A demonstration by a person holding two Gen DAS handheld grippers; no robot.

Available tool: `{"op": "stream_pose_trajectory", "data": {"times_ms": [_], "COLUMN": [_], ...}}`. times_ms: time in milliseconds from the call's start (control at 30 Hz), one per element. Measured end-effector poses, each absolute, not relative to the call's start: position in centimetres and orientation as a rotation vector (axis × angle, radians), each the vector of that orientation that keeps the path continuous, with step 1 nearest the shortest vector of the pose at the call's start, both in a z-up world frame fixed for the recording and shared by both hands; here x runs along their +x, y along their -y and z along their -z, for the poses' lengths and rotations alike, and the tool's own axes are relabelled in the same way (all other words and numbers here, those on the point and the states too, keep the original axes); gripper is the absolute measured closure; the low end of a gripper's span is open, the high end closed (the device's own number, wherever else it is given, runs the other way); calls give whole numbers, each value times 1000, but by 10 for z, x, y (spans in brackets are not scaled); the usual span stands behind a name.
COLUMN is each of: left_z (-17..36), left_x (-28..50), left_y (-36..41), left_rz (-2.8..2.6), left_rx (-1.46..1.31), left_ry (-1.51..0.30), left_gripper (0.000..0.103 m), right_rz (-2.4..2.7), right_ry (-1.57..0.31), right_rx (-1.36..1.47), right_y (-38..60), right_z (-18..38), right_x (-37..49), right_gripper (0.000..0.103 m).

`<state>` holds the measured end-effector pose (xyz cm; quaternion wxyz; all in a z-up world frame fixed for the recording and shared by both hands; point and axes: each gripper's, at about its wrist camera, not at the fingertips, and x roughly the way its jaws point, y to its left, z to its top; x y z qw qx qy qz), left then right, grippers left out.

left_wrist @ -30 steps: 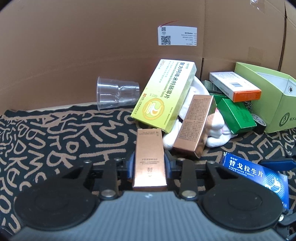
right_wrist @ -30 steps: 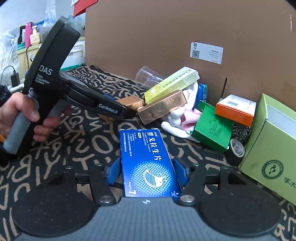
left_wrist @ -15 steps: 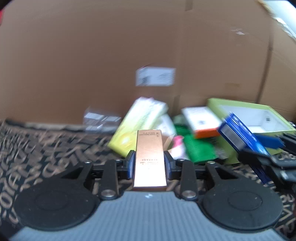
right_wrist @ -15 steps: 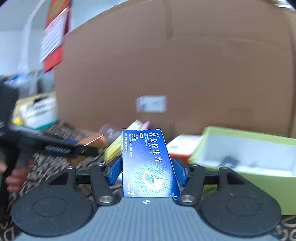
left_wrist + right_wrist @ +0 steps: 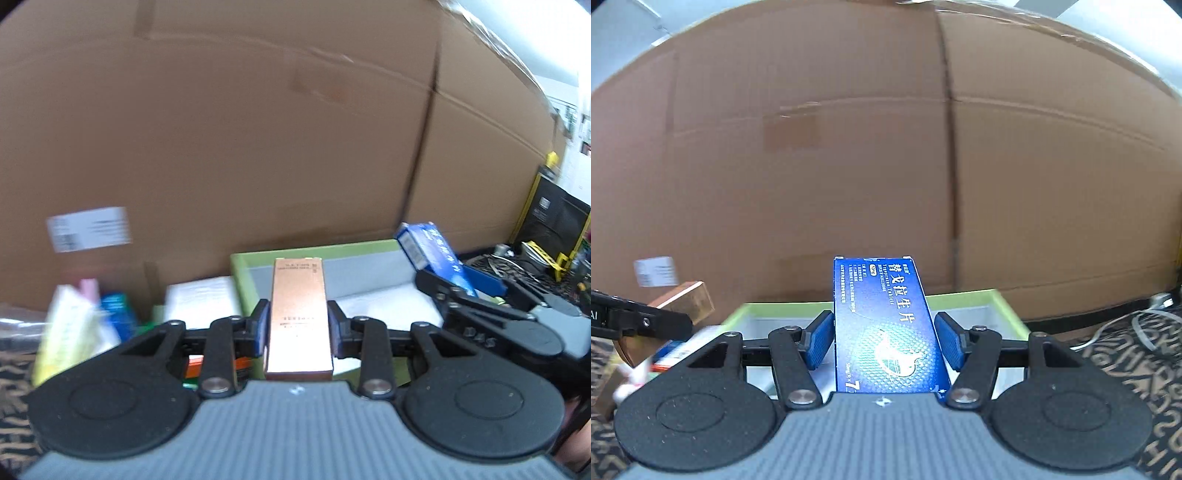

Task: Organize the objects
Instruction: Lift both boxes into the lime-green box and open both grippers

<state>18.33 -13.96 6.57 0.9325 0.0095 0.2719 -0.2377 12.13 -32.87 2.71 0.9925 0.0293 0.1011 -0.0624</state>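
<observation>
Fingers (image 5: 261, 326) of your left gripper (image 5: 298, 328) pinch the copper box (image 5: 299, 317) by its sides, held up in front of the green bin (image 5: 243, 273). Your right gripper (image 5: 884, 341) has the blue tablet box (image 5: 886, 328) between its blue pads, also held above that bin (image 5: 1008, 314). Leftover boxes sit blurred to the bin's left against the cardboard wall (image 5: 258, 129).

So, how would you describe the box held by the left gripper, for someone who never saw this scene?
Find the big cardboard wall, then the green tray at its foot. Before the tray, the left gripper clamps a long copper box. It alone is shiny metallic; the other held box is blue.
</observation>
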Motion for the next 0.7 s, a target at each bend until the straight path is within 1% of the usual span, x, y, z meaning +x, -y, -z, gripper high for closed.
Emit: {"op": "stream_pose_trajectory", "data": {"times_ms": [167, 400, 433, 467, 500, 533, 567, 700], "left_z": [-54, -32, -29, -28, -27, -27, -29, -37], "left_x": [200, 224, 226, 226, 225, 223, 221, 212], "left_y": [185, 218, 219, 218, 215, 209, 203, 181], "left_rz": [510, 539, 544, 547, 533, 528, 528, 535], "left_rx": [61, 90, 89, 82, 63, 37, 12, -30], "left_ry": [-576, -628, -629, -629, -620, -603, -587, -558], "left_gripper": [72, 71, 62, 40, 29, 13, 10, 6], "right_rz": [175, 171, 164, 165, 182, 190, 195, 193], "right_ry": [-234, -275, -281, -286, -288, -283, -271, -194], "right_rx": [52, 85, 87, 85, 83, 88, 105, 172], "right_y": [348, 362, 361, 360, 361, 361, 366, 369], "right_z": [-16, -3, -1, 1, 2, 1, 0, -8], "right_x": [147, 167, 171, 172, 173, 173, 166, 153], "right_gripper": [39, 38, 37, 33, 30, 27, 24, 18]}}
